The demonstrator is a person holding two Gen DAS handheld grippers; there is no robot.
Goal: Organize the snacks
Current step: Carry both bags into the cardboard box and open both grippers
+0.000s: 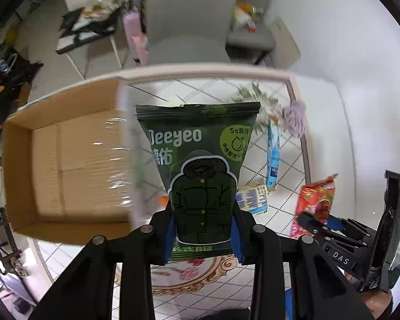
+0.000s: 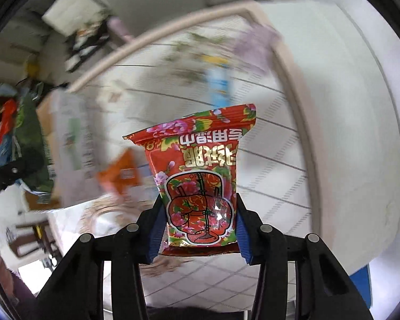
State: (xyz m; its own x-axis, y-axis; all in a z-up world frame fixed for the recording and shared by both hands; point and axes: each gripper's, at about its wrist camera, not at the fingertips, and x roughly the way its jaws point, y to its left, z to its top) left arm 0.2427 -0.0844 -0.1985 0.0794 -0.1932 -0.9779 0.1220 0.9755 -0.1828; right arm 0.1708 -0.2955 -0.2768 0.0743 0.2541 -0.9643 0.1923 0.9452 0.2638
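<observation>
Left gripper (image 1: 203, 236): clamped on the lower part of a dark green packet (image 1: 200, 170), which stands upright between the blue-padded fingers (image 1: 170, 236), raised above the table (image 1: 280, 213).

Right gripper (image 2: 200, 230): clamped on a red floral packet (image 2: 200, 184), held with its print upside down and its sealed edge pointing away from the camera. The same packet shows in the left wrist view at the right edge of the table.

Cardboard box (image 1: 66, 165): open, brown, sitting at the left of the table, just beside the green packet; its near flap is wrapped in clear tape.

Table: white tile-pattern cloth with a floral medallion and a pale raised rim.

Loose items on the table: a small white-and-blue carton (image 1: 253, 198), a slim light blue packet (image 1: 273, 160) beyond it, a lilac knitted item (image 1: 296, 118) near the far right corner.

Background: a grey chair (image 1: 192, 18) behind the table; cluttered floor to the left.

Right wrist view is motion-blurred; an orange packet (image 2: 120, 176) is discernible left of the red one.
</observation>
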